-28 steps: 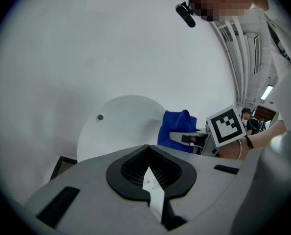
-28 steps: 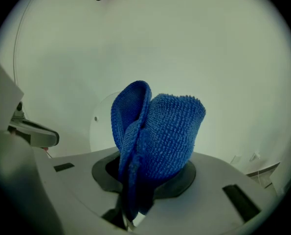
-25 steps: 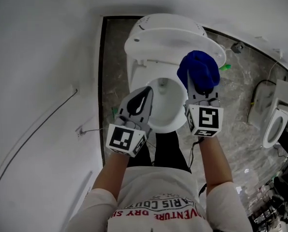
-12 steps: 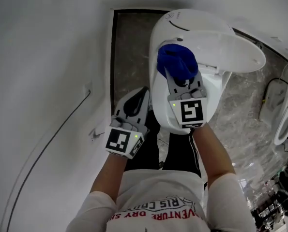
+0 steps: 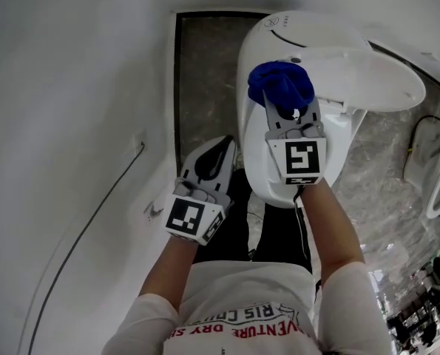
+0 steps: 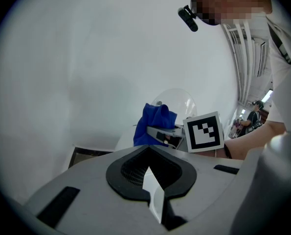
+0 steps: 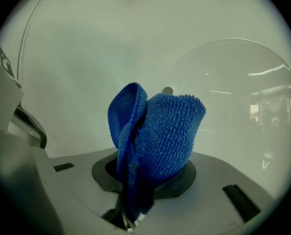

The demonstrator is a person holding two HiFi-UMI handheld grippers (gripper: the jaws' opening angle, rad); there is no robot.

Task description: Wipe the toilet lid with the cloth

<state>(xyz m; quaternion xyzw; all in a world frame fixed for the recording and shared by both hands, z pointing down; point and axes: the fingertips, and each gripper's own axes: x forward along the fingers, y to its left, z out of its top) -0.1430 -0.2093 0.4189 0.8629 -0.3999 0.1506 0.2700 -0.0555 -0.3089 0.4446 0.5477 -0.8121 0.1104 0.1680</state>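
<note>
Pinching a bunched blue terry cloth (image 7: 157, 136) between the jaws of the right gripper (image 5: 288, 103), closed tight on its lower folds, with the loose upper bulge standing straight out past the tips. Pointing that bulge at the glossy white plastic toilet lid (image 7: 86, 53), dead ahead and very near; cannot tell whether touching or just short of it. Judging from the head view, running the lid's long axis away from the person, so calling for a forward push to seat the cloth, then strokes along that length. Keeping the left gripper (image 5: 218, 148) out of it: lower and off to the left, beside the white ceramic toilet body (image 5: 260, 168), jaws drawn together on nothing, plainly the farther of the two from the lid. Expecting little drag from so smooth and curved a surface, and some risk of folding the cloth over under pressure, gripped as it is by one end only. Beyond, to the left, a plain white wall (image 5: 72, 124) with a thin dark cable (image 5: 101, 200) trailing down it, and a strip of dark mottled stone floor (image 5: 205, 72) between wall and toilet.
</note>
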